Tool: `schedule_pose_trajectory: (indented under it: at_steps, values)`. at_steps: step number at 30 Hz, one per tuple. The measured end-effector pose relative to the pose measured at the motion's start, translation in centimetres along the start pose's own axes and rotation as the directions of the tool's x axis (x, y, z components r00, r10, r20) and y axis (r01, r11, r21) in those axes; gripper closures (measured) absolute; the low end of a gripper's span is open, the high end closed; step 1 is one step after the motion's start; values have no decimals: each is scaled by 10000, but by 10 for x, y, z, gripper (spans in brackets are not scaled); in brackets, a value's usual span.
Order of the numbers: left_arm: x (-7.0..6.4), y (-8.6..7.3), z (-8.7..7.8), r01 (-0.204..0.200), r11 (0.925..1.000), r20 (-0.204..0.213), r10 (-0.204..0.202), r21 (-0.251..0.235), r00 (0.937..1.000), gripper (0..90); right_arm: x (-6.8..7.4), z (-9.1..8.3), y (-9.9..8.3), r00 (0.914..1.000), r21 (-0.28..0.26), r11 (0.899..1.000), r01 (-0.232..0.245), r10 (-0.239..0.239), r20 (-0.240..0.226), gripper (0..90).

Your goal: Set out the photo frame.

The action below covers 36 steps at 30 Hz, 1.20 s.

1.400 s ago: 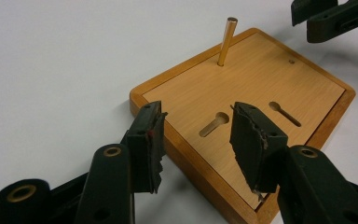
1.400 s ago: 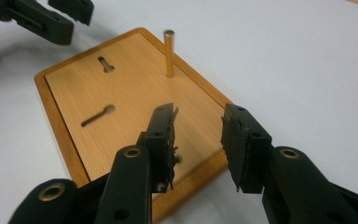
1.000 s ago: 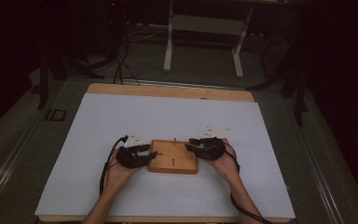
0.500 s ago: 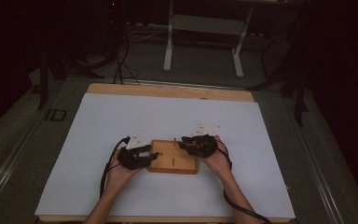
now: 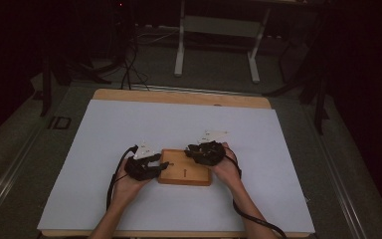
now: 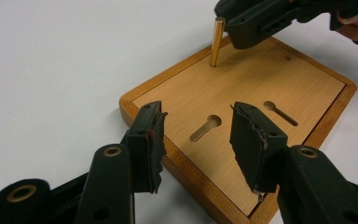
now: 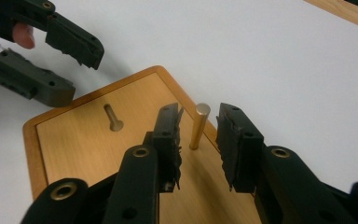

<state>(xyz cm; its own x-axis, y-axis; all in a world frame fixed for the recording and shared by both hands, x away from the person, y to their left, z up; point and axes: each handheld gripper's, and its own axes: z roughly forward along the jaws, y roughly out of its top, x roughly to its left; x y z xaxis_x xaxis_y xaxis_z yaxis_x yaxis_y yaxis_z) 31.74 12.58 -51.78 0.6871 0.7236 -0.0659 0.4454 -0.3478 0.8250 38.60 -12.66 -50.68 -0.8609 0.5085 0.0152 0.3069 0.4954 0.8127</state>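
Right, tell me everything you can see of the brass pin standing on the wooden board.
The brass pin is a short, smooth, golden metal cylinder with a flat top. It stands nearly upright, its foot seated in the wooden board near one raised edge. The right gripper has its jaws open on either side of it, with a gap showing on each side. The pin looks bare and unmarked.

No text, label, brand or number can be read anywhere. A dark mark on the floor [image 5: 59, 122] at the left of the frame in the high view, beside the white surface [image 5: 129, 129], looks like two characters, but it is too dim and small to make out. A small dark mark at the middle of the wooden board [image 5: 185, 172] is likewise illegible.
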Motion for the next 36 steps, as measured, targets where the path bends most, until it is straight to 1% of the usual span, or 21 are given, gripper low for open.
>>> schedule_pose_trajectory:
  at_steps: [2,5,7,9,10,11,12,13,16,18,19,21,24,29,34,36]
  values:
    - [0,0,0,-25,10000,-9,25,37,10000,540,0,1,0,10000,10,10000,-33,33,3,696]
    - [-1,0,1,-53,10000,-27,53,71,10000,540,-3,7,1,10000,172,9998,-21,21,-9,698]
    - [0,0,2,-59,9999,-39,59,114,10000,540,-4,11,1,10000,245,9997,-37,37,-24,711]
    - [0,0,2,-39,9999,-41,39,124,10000,539,-7,16,-1,9999,361,9992,-154,156,-56,737]
    - [0,0,2,-39,9999,-41,39,124,10000,539,-7,16,-1,9999,361,9992,-154,156,-56,737]
    - [0,0,2,-47,9999,-50,48,111,10000,539,-8,17,-1,9995,295,9993,-238,244,-208,770]
    - [0,0,2,-43,9999,-49,44,103,10000,539,-8,17,-1,9995,295,9993,-238,244,-208,770]
    - [0,0,2,-26,10000,-53,26,87,10000,539,-8,17,-1,9989,278,9993,-232,243,-390,820]
    - [-1,0,1,-52,9999,-61,52,111,10000,539,-8,18,-1,9988,280,9992,-275,286,-404,829]
    - [-1,0,1,-47,9999,-38,48,128,10000,539,-8,18,-1,9981,272,9989,-374,387,-471,832]
    - [-1,0,1,-50,9999,-38,51,143,10000,539,-9,18,-2,9971,237,9985,-502,515,-562,833]
    - [-1,0,1,-61,9998,-16,61,193,10000,539,-10,18,-2,9965,218,9982,-563,575,-603,834]
    - [-2,-1,0,-54,9997,124,51,235,9999,540,-12,18,-3,9940,211,9969,-755,769,-775,837]
    - [-3,-4,-1,-241,9996,232,237,167,9995,552,-17,19,-5,9877,182,9940,-1076,1090,-1124,836]
    - [-4,-6,-1,-340,9991,332,331,258,9989,555,-19,20,-4,9816,333,9904,-1344,1376,-1324,833]
    - [-4,-7,-1,-380,9990,390,370,255,9986,555,-22,20,-3,9779,446,9883,-1457,1507,-1448,833]
